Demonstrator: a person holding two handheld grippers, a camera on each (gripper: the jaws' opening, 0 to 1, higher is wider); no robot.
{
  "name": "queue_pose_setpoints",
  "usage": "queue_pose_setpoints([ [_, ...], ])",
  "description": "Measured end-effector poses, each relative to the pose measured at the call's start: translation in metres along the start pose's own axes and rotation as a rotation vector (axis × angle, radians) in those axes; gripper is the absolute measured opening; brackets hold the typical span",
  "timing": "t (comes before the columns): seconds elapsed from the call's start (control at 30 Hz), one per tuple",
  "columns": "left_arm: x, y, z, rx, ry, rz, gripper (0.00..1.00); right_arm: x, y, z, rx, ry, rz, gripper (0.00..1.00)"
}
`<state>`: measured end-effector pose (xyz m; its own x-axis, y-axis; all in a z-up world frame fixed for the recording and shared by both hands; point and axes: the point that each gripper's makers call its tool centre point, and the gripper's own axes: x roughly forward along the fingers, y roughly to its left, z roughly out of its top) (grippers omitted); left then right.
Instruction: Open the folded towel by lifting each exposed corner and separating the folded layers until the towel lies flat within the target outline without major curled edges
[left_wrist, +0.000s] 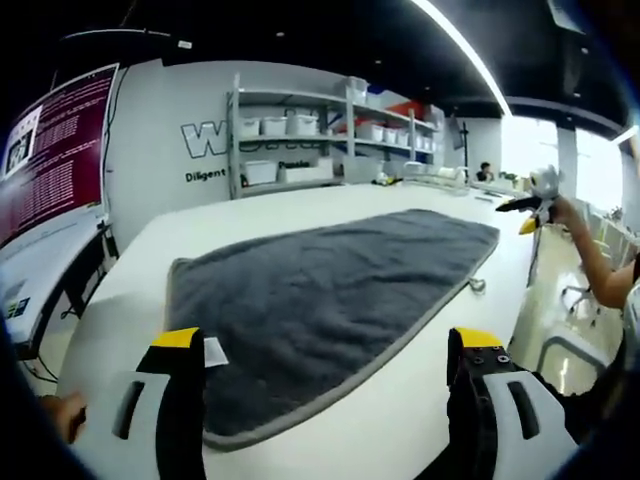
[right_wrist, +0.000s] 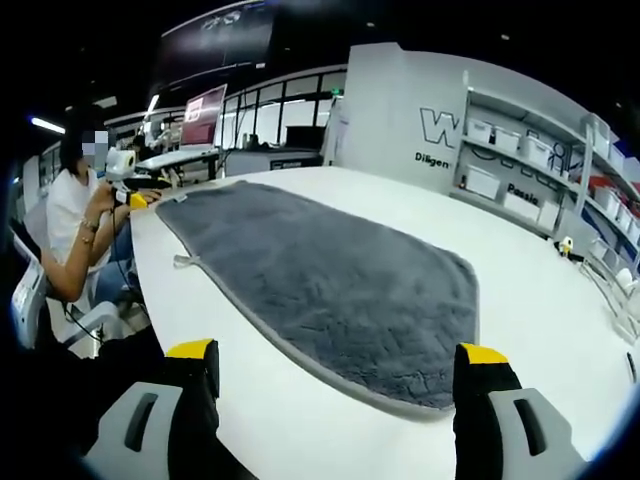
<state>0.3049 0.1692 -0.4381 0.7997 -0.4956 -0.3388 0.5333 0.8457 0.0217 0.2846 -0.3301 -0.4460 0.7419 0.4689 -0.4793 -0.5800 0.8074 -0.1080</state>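
Left gripper view: we hold both yellow-tipped grippers (left_wrist: 335, 355) (right_wrist: 340, 365) apart, empty, risking curling the grey plush towel's (left_wrist: 330, 280) six-o'clock edge.

both views low, near opposite ends, sharing grey towel (left_wrist: 330, 300) (right_wrist: 330, 275)

— What do your own grippers look like?

— My left gripper (left_wrist: 335, 385) has two black jaws with yellow caps at the tips and pale grey housings, each with a dark slot. The jaw at four o'clock carries small screws; the one at seven o'clock has a white tab.

— And the other?

— My right gripper (right_wrist: 340, 400) matches: black jaws, yellow tips, grey slotted housings.
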Motion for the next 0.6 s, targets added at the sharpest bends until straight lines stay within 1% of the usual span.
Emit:
queue_pose_setpoints([
  [0.6,0.0032,-0.007,0.0,0.001,0.002,-0.009,0.99,-0.001,0.0018,-0.0024,-0.002,0.002,0.003,0.99],
])
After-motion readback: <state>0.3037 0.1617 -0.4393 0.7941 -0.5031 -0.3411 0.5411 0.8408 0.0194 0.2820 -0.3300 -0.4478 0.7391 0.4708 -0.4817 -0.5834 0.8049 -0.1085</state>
